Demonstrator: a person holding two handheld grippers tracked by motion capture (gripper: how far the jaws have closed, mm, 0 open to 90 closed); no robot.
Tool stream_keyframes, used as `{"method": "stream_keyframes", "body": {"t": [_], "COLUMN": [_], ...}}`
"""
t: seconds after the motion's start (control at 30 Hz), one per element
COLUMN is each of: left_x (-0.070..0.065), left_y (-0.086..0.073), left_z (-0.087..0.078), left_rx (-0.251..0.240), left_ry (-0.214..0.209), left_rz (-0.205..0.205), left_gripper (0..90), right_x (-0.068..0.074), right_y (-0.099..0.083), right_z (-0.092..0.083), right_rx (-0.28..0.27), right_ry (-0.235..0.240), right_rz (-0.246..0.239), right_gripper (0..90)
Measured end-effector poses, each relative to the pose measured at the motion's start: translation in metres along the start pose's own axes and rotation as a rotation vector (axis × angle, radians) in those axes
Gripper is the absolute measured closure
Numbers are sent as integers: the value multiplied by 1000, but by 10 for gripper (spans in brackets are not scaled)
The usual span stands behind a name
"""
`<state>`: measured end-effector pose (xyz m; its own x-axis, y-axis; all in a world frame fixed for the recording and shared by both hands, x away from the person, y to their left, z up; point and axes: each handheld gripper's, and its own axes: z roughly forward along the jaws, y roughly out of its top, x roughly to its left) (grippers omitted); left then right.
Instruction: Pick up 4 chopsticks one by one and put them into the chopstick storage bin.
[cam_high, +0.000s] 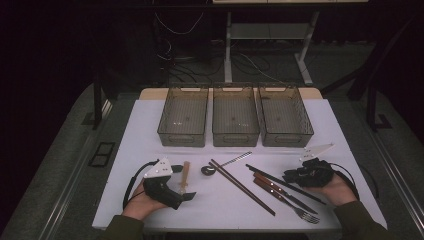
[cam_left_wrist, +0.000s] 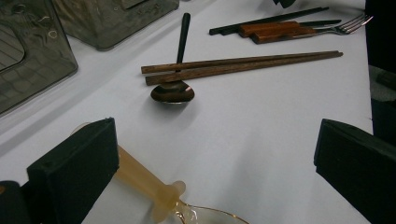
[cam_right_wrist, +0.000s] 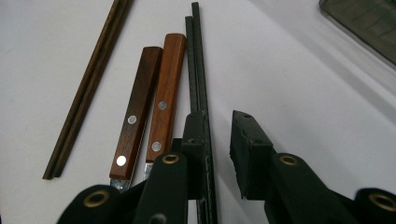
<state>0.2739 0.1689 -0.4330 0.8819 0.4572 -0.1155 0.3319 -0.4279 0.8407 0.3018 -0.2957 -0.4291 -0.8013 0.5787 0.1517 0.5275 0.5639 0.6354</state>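
My left gripper (cam_high: 183, 182) rests at the table's front left, its jaws wide open. A pale-handled spoon (cam_left_wrist: 144, 179) lies between them, close to the left pad (cam_left_wrist: 74, 172), and nothing presses on it. My right gripper (cam_right_wrist: 217, 119) sits at the front right (cam_high: 287, 176) with a narrow gap between its jaws. A pair of black chopsticks (cam_right_wrist: 195, 56) runs along the inner edge of its left pad (cam_right_wrist: 192, 140), and the gap itself holds only bare table. A wood-handled knife and fork (cam_right_wrist: 156, 102) lie just left of them.
Three clear bins (cam_high: 235, 117) stand in a row at the back of the white table (cam_high: 330, 120). Brown chopsticks (cam_high: 242, 187) lie mid-table, crossing the handle of a dark spoon (cam_left_wrist: 173, 91). A fork's tines (cam_high: 310, 217) point to the front edge.
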Motion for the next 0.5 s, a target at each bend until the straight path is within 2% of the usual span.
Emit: {"method": "stream_keyframes", "body": {"t": [0.17,0.5], "left_x": [0,-1], "left_y": [0,0], "left_z": [1,1], "left_rx": [7,9], "left_ry": [-1,-6], "left_rz": [0,-3], "left_gripper": [0,0], "right_x": [0,2], "right_y": [-1,-1], "right_z": [3,9], "right_rx": [18,37], "right_ry": [1,8], "right_rz": [-14,-36], "right_gripper": [803,831]}}
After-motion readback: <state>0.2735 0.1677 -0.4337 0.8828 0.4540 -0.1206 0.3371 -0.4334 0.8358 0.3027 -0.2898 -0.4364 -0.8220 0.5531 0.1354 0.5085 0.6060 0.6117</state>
